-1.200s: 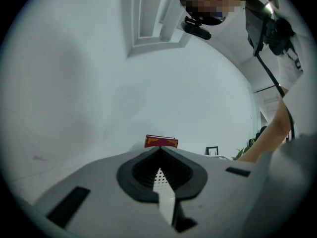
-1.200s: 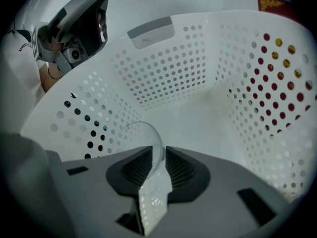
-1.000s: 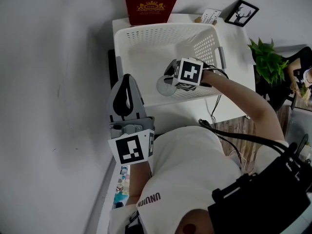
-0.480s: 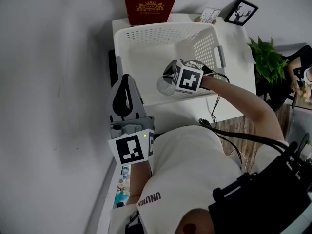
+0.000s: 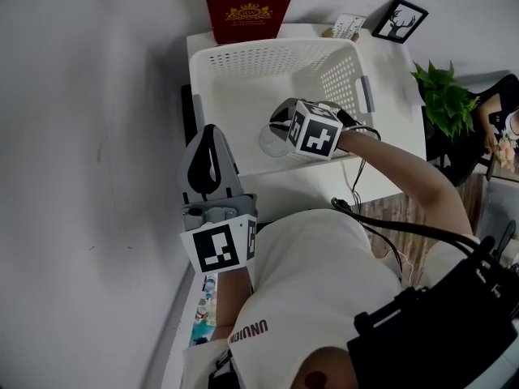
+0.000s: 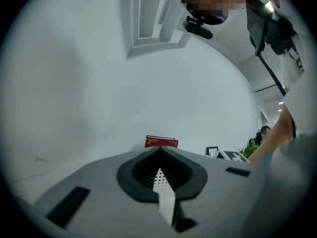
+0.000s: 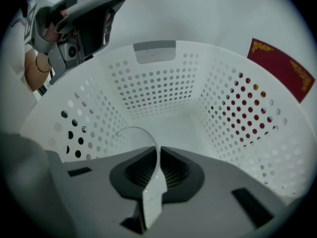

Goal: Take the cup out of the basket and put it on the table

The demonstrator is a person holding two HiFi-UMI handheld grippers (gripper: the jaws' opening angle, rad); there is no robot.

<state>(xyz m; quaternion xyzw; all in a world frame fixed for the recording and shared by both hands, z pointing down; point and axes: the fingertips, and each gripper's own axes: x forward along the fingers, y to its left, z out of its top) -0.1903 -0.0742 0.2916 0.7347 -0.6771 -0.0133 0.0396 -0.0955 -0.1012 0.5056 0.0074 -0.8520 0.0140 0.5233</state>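
Clear cup (image 5: pixel 273 141) sits inside the white basket (image 5: pixel 268 51), close to the basket's near wall, so it has not yet come out. The right tool (image 7: pixel 157 155) reaches steeply down into the basket. Its jaws have just been closing, with the cup's thin wall between them, and they now pinch that wall at the rim, one pad inside and one outside. The rest of the rim arcs away to the left of the jaws in the right gripper view. Whether the cup's base is off the basket floor I cannot tell.

The left tool (image 6: pixel 159 152) is held level in front of the person, short of the basket. Its jaws are pressed together with nothing in them, and it seems to have no part in this step.

As I judge it, the reach and the grasp are done, which is about the first third of the job. Left to do: lift the cup clear of the perforated walls, carry it over the rim, and set it upright on the surface (image 5: pixel 300 186). Bare space shows there in front of the basket and to its right. A red bag (image 5: pixel 250 10) and a frame (image 5: pixel 401 21) stand behind the basket, well away from that path. A rim pinch on a thin clear wall could let the cup swing or slip, so a slow lift looks wise.
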